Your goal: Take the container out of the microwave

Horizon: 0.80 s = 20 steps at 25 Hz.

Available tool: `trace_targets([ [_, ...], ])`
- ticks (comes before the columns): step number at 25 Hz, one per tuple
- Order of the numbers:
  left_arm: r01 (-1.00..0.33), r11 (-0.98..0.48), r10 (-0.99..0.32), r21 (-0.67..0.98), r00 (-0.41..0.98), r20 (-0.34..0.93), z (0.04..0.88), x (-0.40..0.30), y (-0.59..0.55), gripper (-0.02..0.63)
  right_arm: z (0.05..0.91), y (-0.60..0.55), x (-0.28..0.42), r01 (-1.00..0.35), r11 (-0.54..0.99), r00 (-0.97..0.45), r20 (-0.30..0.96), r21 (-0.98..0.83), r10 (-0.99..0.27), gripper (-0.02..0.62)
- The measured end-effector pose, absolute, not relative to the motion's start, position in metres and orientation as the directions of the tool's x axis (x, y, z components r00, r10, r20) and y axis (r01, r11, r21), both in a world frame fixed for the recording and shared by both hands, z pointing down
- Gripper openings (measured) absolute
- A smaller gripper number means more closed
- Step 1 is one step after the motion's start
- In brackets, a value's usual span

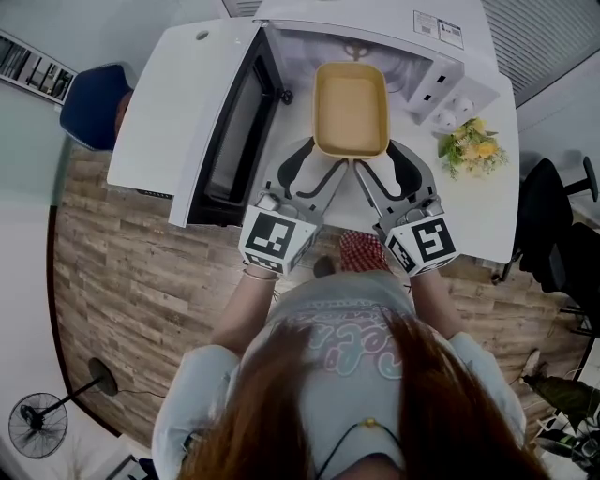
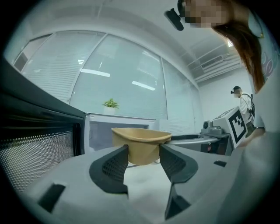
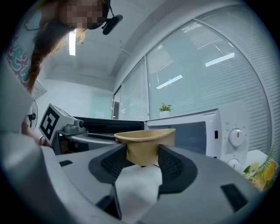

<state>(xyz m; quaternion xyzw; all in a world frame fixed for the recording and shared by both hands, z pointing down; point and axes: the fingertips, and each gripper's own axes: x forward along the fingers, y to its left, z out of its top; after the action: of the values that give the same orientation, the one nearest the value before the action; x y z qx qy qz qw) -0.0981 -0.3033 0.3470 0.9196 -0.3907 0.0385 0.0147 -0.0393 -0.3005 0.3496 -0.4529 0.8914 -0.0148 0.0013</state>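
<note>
The white surface (image 1: 483, 202) carries the microwave (image 1: 375, 28), its door (image 1: 178, 112) swung open at upper left. The tan container (image 1: 351, 108), upper centre, hangs at the cavity mouth. The left tool (image 1: 328, 157) and right tool (image 1: 373, 157) each clamp a near corner. This looks like the withdrawal step. Next, draw it clear, keeping it level, and set it down.

No word or number can be read anywhere. Two small printed stickers (image 1: 449, 32) sit on top of the white box-shaped microwave (image 1: 356, 14), but their print is too fine to make out. Pink lettering (image 1: 352, 342) on the person's grey shirt (image 1: 319, 309) is partly covered by hair. The cubes of the left gripper (image 1: 326, 157) and the right gripper (image 1: 375, 157) each carry black-and-white square marker patterns.
</note>
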Motion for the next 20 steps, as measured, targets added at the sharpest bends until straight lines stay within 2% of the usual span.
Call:
trace_targets([
  [20, -0.713, -0.701, -0.713, -0.023, 0.700, 0.038, 0.314, -0.103, -0.253, 0.215, 0.319, -0.251, -0.044, -0.801, 0.599, -0.598, -0.040, -0.013, -0.800, 0.222],
])
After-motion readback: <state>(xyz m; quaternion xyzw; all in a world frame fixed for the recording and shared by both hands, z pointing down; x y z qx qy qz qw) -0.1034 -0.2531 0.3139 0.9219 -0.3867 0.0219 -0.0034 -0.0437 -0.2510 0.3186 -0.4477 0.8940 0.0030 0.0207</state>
